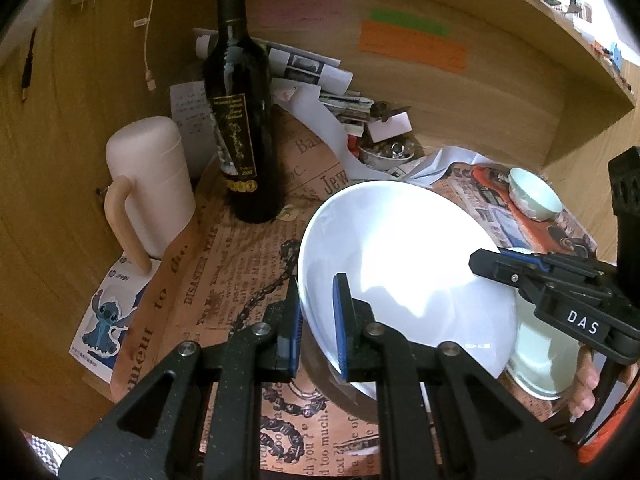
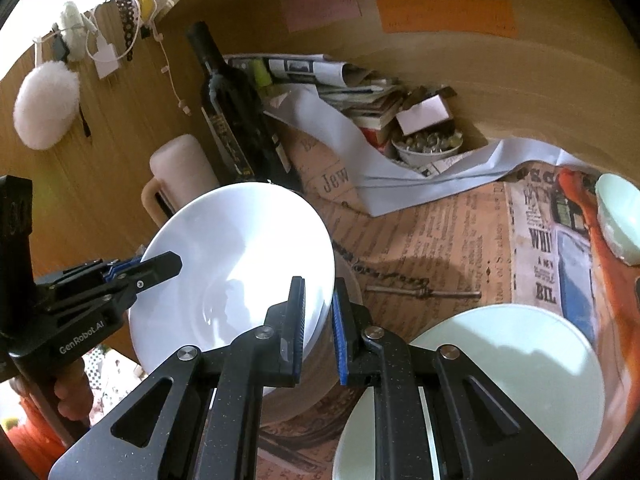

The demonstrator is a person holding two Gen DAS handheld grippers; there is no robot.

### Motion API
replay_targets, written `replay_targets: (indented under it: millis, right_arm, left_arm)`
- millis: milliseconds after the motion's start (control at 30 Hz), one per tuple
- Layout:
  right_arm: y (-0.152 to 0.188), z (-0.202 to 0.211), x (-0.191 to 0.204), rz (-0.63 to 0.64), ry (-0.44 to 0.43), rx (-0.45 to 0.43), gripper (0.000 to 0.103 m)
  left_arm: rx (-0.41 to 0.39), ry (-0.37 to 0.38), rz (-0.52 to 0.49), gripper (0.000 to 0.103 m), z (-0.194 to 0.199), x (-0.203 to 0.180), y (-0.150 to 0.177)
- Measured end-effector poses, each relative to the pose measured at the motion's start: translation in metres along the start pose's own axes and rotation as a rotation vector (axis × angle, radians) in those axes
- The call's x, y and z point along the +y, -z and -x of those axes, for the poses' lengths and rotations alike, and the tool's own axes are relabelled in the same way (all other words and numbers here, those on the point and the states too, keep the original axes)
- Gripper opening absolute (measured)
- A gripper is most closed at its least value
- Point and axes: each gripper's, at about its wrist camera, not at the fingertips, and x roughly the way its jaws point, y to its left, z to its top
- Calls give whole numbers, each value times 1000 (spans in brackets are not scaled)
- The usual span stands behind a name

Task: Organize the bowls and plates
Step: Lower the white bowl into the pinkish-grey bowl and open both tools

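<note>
**Both grippers clamped on one white plate, held tilted above the bench**

Your left gripper (image 1: pixel 316 320) is closed on the near-left rim of the white plate (image 1: pixel 400 264); the blue pads (image 1: pixel 342 320) pinch the rim from both sides. Your right gripper (image 2: pixel 320 316) is likewise closed on the opposite rim of the same plate, pads pressed against the edge. Neither gripper has any visible gap beyond the plate's thickness.

The plate sits tilted, raised off the newspaper-print covering (image 2: pixel 440 240) on the bench, its lower edge toward you. In the left wrist view the right gripper reaches in from the right edge and grips the far-right rim.

A pale green plate (image 2: pixel 500 360) lies flat on the bench, just beside and below the white plate, to its right. A small pale green bowl (image 2: pixel 618 216) lies tipped on its side, farther right and well apart from both plates.

Behind the white plate stand a dark wine bottle (image 1: pixel 240 120) and a pink mug (image 1: pixel 152 184), both upright, near the wooden back panel. A small bowl of metal bits (image 2: pixel 428 148) sits among the piled papers at the back.
</note>
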Motion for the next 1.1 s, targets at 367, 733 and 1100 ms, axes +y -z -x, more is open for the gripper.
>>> replay_targets:
  millis: [367,733,1100]
  right_arm:
    - [6,-6,1,5,19,19,12]
    - [10,-12,4,22,23,38,12]
    - [13,-15,4,41,63,35,14]
  left_arm:
    - [29,-14,-6,13,-10,1,10]
    - [24,-51,-42,13,-15,0,13]
    - [12,-74,-97,14,-20,-6,12]
